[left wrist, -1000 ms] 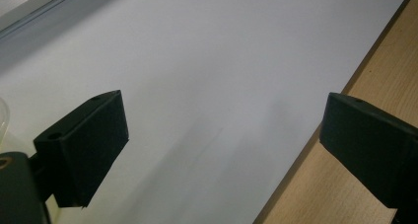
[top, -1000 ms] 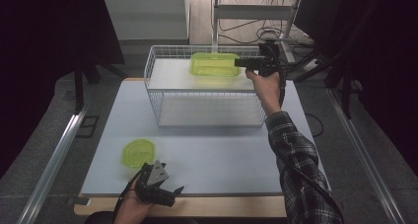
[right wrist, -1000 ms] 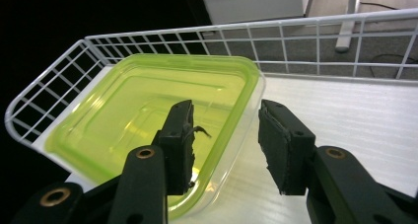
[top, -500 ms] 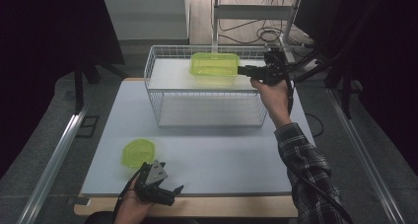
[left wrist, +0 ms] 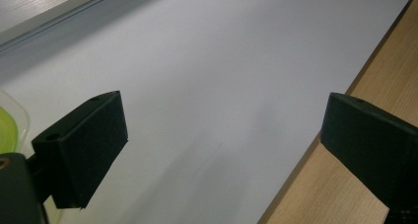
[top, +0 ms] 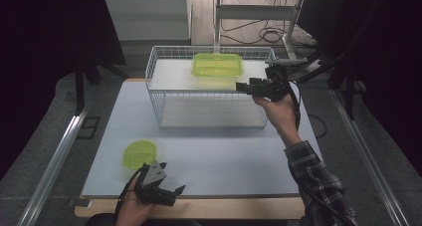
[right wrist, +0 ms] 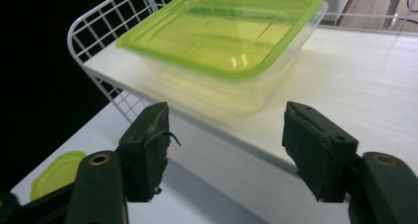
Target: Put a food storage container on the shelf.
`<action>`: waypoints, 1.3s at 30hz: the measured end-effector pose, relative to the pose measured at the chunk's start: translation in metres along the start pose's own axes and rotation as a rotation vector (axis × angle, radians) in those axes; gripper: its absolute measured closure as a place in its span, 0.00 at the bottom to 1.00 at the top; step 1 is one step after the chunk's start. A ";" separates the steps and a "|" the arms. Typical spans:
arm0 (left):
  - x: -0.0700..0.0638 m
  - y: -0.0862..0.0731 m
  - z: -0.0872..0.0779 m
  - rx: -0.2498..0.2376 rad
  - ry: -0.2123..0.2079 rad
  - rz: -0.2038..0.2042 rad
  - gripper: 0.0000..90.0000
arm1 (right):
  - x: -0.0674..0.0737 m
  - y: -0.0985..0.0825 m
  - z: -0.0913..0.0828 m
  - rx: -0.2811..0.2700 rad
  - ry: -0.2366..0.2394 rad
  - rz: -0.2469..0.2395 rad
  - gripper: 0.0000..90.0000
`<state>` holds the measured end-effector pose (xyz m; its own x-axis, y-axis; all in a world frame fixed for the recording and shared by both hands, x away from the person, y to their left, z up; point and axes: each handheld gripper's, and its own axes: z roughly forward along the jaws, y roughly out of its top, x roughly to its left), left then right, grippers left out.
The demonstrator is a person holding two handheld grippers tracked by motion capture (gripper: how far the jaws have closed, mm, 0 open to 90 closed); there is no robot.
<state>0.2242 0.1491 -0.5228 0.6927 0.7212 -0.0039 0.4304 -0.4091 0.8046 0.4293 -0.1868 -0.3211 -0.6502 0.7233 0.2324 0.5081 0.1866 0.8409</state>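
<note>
Lidded tub in the wire basket, my jaws off it.

My left hand-held gripper (top: pixel 166 191) rests jaws apart on the matte white worktop (top: pixel 224 156), beside a round green lid (top: pixel 139 153). The glossy rectangular green-lidded tub (top: pixel 217 64) sits on the white wire basket (top: pixel 209 86); my right hand-held gripper (top: pixel 244 86), just opening, holds nothing.

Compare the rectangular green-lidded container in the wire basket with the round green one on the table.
The rectangular container sits up on the shelf inside the wire basket; the round container lies low on the white table. The rectangular container is larger and farther from the person, off the open right gripper; the round container is small, beside the left gripper. Both share translucent yellow-green lids.
</note>
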 end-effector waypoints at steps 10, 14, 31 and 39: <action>0.002 -0.001 0.000 -0.017 0.011 -0.001 0.04 | 0.013 -0.030 -0.006 0.026 0.019 -0.067 0.25; 0.002 -0.001 0.000 -0.009 0.010 -0.004 0.04 | 0.017 -0.042 -0.009 0.034 0.035 -0.083 0.19; 0.002 0.001 -0.002 0.003 0.018 -0.017 0.04 | 0.024 -0.106 -0.016 0.086 0.062 -0.163 0.06; 0.001 0.001 -0.001 0.013 0.020 -0.019 0.04 | 0.019 -0.137 -0.016 0.097 0.048 -0.151 0.06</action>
<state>0.2250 0.1502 -0.5218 0.6725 0.7401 -0.0074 0.4509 -0.4018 0.7970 0.3383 -0.2091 -0.4235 -0.7481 0.6503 0.1319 0.4534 0.3558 0.8172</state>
